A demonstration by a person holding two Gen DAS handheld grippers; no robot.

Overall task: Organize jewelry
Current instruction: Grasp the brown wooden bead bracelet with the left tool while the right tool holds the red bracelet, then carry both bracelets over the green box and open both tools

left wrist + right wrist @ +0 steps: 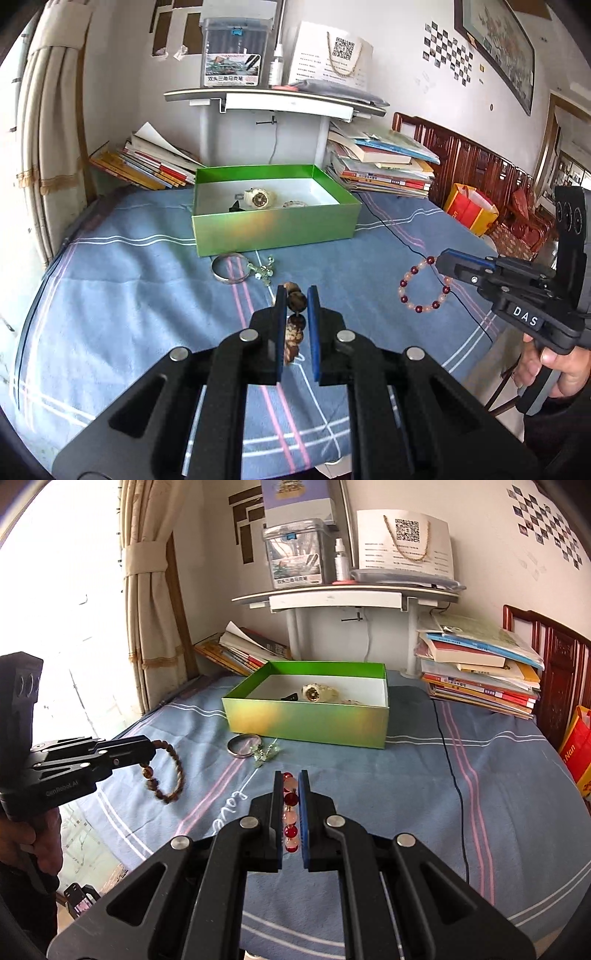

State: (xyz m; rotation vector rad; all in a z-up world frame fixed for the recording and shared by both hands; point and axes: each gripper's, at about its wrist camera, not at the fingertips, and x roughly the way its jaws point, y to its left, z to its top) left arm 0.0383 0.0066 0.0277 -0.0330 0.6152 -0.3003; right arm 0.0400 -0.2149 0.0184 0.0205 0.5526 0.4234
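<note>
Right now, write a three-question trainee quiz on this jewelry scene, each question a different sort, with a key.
1. True or false: the open green cardboard box is empty.
2. The left tool holds which? A) brown wooden bead bracelet B) silver metal bangle C) cream wristwatch
3. Fill in: the right tool grips a red and pink bead ____.

Key: 1 false; 2 A; 3 bracelet.

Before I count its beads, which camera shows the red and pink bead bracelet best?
The left wrist view: there the red and pink bead bracelet hangs as a full open loop from the right claw, so every bead faces the camera. The right wrist view shows only a short edge-on column of beads pinched between its own claw's fingers.
</note>
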